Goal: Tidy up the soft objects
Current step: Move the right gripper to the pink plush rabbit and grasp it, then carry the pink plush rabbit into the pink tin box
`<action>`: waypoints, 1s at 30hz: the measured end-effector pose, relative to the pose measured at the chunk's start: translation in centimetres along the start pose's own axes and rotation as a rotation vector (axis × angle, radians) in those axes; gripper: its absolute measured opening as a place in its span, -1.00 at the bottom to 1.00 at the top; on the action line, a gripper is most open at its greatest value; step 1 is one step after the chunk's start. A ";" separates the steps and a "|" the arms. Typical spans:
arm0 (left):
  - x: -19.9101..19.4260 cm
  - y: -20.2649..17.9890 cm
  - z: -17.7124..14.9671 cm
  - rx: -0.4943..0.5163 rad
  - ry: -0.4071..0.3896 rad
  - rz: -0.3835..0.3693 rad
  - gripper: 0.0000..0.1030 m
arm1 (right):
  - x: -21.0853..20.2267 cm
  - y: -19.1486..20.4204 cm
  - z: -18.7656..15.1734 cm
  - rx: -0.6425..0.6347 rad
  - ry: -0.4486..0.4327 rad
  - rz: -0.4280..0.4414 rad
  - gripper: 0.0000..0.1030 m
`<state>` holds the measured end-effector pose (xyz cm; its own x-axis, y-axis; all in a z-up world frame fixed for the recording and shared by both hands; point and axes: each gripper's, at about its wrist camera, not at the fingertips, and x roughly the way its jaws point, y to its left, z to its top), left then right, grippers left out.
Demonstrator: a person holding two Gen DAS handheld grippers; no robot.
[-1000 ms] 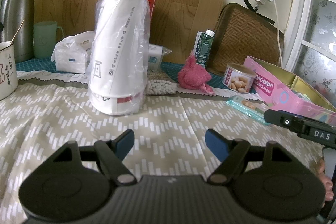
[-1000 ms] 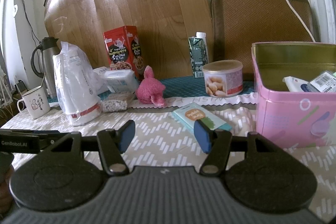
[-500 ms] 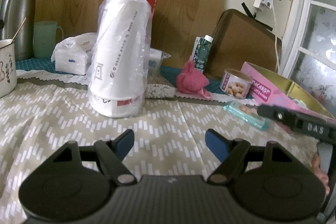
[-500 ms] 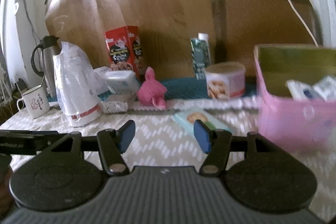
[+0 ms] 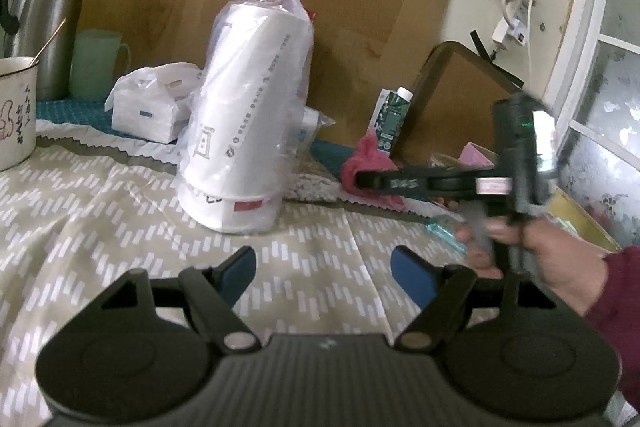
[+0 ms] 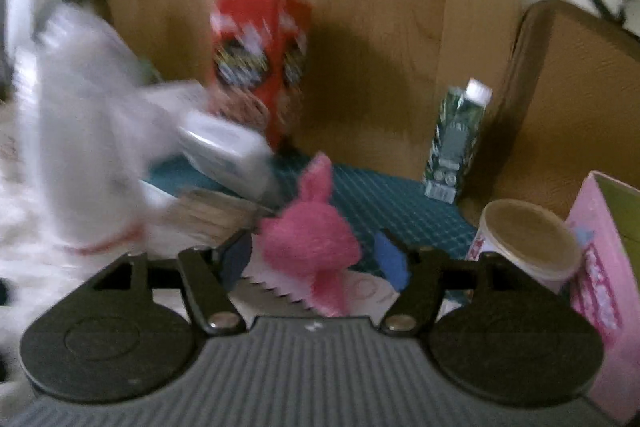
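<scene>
The step in hand looks like the reach for the first soft thing: the right gripper is at the pink plush, which sits at the seam where the patterned cloth meets the teal mat. In the right wrist view the plush lies between the two blue pads, which stand apart on either side of it and do not appear to press it; the jaws have just been opening wider, so nothing is gripped yet. From the left wrist view the same gripper shows side-on at about three o'clock, carried by a hand in a dark red sleeve, its tip over the plush. The left gripper hangs low at six o'clock with its jaws wide and empty over bare cloth. A bagged white roll stands at about eleven o'clock from the plush in the right view, a carton at one o'clock, a tin at three o'clock and the pink box beyond it. The right view is blurred, so whether a pad brushes the fur cannot be told. The next move probably calls for closing on the body of the plush, firmly enough that the fur does not slip, then lifting it clear of the tin; the pink box seems a likely home.
</scene>
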<state>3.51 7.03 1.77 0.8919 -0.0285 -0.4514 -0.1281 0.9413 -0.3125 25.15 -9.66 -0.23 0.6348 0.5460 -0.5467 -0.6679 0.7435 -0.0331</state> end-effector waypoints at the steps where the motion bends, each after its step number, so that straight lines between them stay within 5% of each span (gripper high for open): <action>1: -0.1 0.2 0.0 -0.005 -0.003 0.000 0.49 | 1.0 -0.1 0.0 0.007 0.031 0.004 0.30; 2: -0.1 0.2 0.0 -0.009 -0.007 0.001 0.49 | 1.6 -0.4 0.0 0.026 0.060 0.025 -0.06; 8: 0.0 0.6 0.0 -0.037 0.001 -0.013 0.49 | -2.4 0.7 -1.1 0.013 0.051 0.103 -0.06; 13: -0.4 0.6 -0.1 -0.027 -0.005 -0.050 0.61 | -9.2 3.0 -5.4 -0.047 0.060 0.186 -0.06; 18: -0.5 -0.7 -0.2 0.006 0.022 -0.098 0.73 | -15.2 4.2 -8.9 -0.029 0.009 0.182 -0.05; 20: -0.2 -1.5 -0.5 -0.047 0.066 -0.180 0.73 | -17.1 4.0 -10.0 -0.012 -0.019 0.161 -0.05; 23: 0.4 -4.4 -0.9 -0.051 0.128 -0.283 0.75 | -18.6 3.3 -11.1 0.025 -0.032 0.136 -0.04; 26: 0.9 -8.5 -1.2 0.035 0.158 -0.334 0.96 | -19.2 2.7 -12.2 0.041 -0.017 0.102 -0.04; 30: 2.7 -12.4 -1.9 0.104 0.232 -0.354 0.97 | -19.3 2.4 -13.3 0.039 0.003 0.093 0.00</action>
<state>6.69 -5.33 2.83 0.7501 -0.4195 -0.5113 0.2231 0.8883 -0.4015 6.11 -23.55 -0.87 0.5694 0.6127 -0.5480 -0.7084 0.7040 0.0510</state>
